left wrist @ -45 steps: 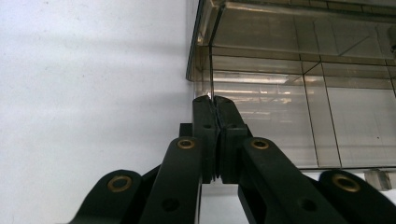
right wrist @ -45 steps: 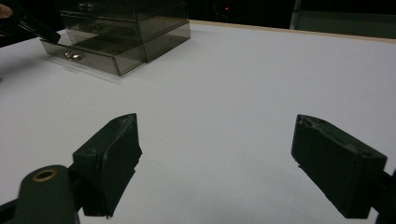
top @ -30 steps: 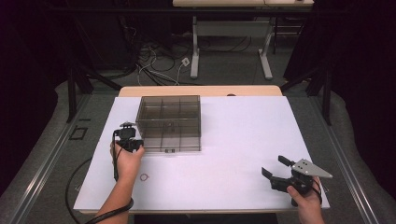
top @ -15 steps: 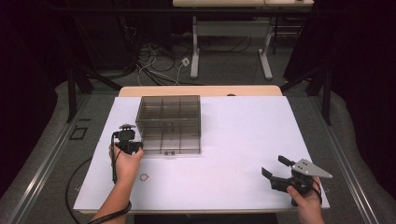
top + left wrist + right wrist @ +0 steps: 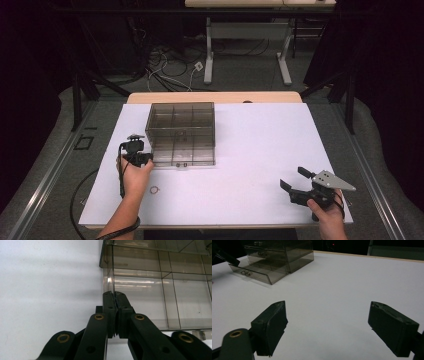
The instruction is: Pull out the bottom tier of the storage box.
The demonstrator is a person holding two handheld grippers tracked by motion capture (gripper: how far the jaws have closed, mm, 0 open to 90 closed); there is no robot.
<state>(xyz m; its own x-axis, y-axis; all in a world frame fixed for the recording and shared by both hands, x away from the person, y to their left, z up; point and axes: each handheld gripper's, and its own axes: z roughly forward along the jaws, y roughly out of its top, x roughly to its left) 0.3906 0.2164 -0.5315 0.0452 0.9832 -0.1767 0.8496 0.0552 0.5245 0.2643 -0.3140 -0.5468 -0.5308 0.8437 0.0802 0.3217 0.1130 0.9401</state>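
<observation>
Facing the person, drawer box [image 5: 182,132]

smoky clear drawer box [image 5: 182,132] | upright, table's far-left | bottom drawer seemingly ajar

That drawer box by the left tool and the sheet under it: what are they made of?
The drawer box looks like smoky clear plastic, glossy: dividers show through its walls. The table sheet looks matte white, maybe paper or laminate; I can't tell which.

small ring [image 5: 154,190], white tbl [image 5: 260,150], floor cables [image 5: 165,60]
</observation>
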